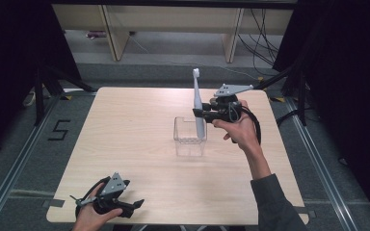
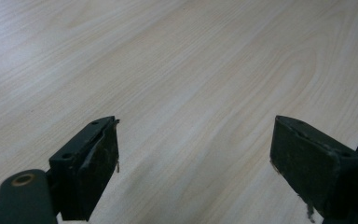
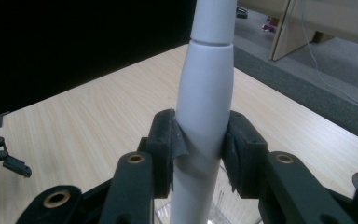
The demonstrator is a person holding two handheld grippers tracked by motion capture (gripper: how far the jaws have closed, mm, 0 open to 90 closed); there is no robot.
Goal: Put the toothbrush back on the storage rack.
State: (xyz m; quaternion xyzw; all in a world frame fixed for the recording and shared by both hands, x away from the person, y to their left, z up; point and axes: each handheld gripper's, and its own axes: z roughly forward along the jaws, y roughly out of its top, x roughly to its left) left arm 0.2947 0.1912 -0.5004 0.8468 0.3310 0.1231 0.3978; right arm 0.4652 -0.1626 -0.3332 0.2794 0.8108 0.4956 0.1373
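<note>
Two grippers are mine. At the bottom left of the high view, my left gripper [image 1: 134,206] rests low over the table [image 1: 125,144], jaws wide apart and holding nothing. Farther up, right of the middle, my right gripper [image 1: 198,113] is squeezed tight on the white toothbrush [image 1: 198,103], standing upright with its lower end in the clear box [image 1: 190,138]. I think I should keep it straight and go slowly, so the box does not tip.

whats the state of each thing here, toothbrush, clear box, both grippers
white electric toothbrush: upright, brush head up, clamped at its handle, lower end down in the box
clear plastic rectangular box: upright on the table, open at the top
right gripper: jaws shut on the toothbrush handle
left gripper: jaws open, nothing between them, low over the light wooden table
</note>
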